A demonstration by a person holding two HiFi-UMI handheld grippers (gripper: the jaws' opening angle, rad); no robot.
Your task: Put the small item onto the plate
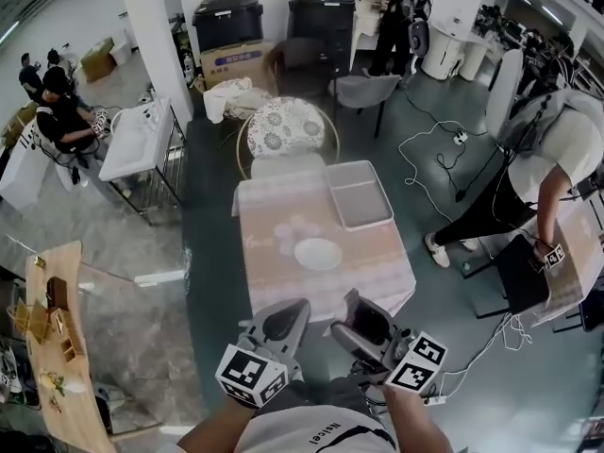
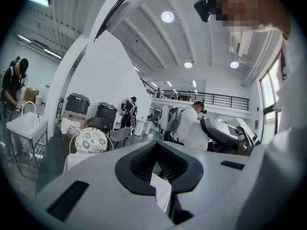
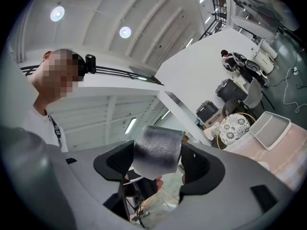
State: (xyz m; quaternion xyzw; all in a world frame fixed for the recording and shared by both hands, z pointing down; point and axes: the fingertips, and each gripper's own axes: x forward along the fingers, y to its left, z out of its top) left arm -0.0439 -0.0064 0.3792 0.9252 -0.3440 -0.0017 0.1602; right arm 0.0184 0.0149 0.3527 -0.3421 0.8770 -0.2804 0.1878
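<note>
Your right gripper (image 3: pixel 157 163) pinches the small grey textured cylinder (image 3: pixel 157 150) in its fingers; your left gripper (image 2: pixel 159 170) seems pressed together, empty; the round white plate (image 1: pixel 318 253), mid-frame, awaits it

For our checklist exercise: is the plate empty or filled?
Empty: the plate is bare white; the small grey item is clamped in the right tongs.

Plate (image 1: pixel 318 253) lies mid-surface (image 1: pixel 377 286), tray (image 1: pixel 359 194) behind-right of it, chair (image 1: pixel 286 128) behind the surface. Item (image 3: pixel 157 151) sits between right gripper's (image 1: pixel 357 310) fingers (image 3: pixel 204 166), before the near edge.
</note>
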